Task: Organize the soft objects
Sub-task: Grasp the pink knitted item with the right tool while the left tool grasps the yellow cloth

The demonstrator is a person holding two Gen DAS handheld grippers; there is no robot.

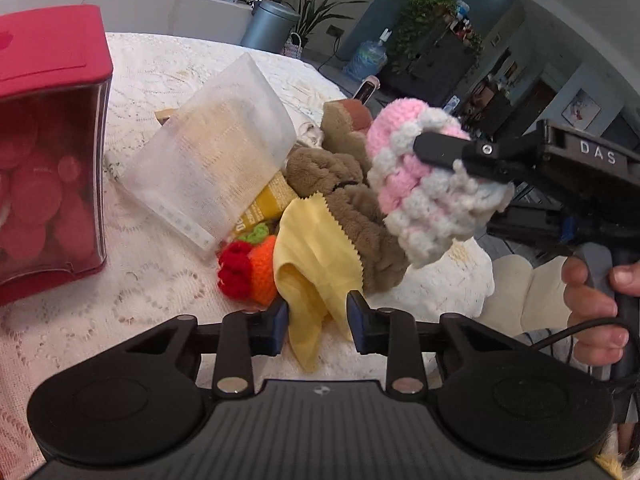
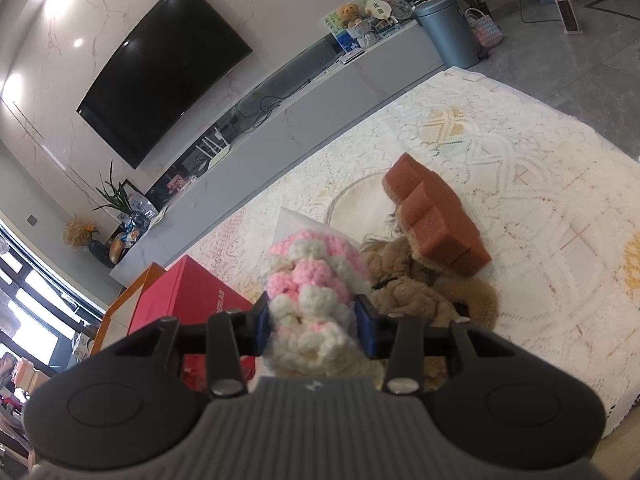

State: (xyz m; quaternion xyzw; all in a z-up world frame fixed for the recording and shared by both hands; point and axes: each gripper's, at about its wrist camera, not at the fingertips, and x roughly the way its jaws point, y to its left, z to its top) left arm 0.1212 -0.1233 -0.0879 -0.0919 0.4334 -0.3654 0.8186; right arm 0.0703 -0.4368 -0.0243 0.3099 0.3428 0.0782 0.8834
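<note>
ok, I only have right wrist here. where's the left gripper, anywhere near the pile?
Observer: The left gripper is low at the pile's near edge, with a yellow cloth between its jaws.
Operator: Gripped?
Observer: Cannot tell. The cloth fills the gap and drapes down off the brown plush.
Operator: Anything close beside it?
Observer: A red and orange crochet piece lies right against the cloth, next to one jaw.

Chunky crocheted yarn piece (image 1: 416,184); fuzzy plush toy (image 1: 352,200); glossy plastic box (image 1: 52,140).
</note>
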